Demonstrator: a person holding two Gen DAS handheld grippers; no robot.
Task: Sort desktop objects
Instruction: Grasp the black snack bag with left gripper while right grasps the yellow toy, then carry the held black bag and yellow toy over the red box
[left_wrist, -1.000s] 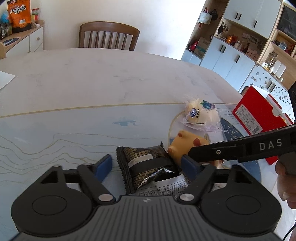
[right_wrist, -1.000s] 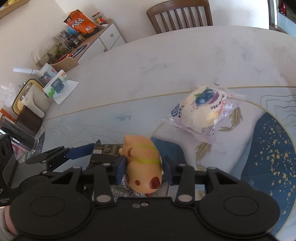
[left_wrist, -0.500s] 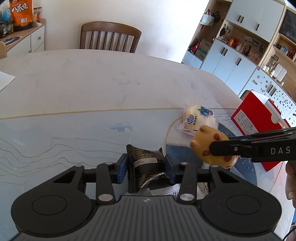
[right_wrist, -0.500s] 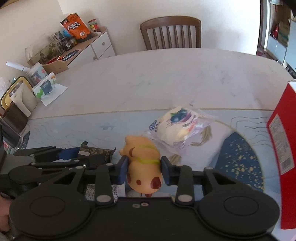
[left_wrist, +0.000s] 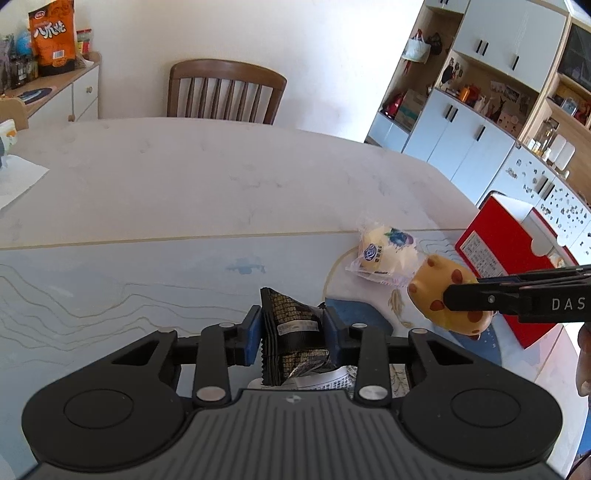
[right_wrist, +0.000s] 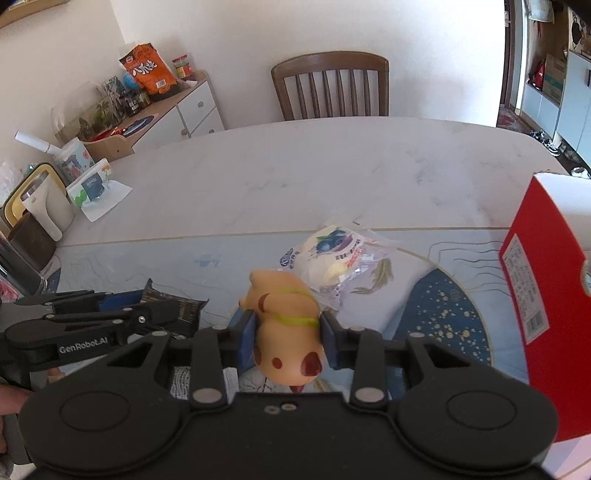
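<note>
White marble table (left_wrist: 207, 184); wooden chair (left_wrist: 225, 94)

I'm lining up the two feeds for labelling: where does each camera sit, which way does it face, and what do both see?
Left wrist: rides on the left tongs, faces across the table to the chair; own fingers clamp the black snack packet; right tongs enter at right.
Right wrist: rides on the right tongs, same heading; fingers clamp the yellow toy; left tongs at left.
Shared: bun packet, red box, chair, toy, snack packet.
</note>
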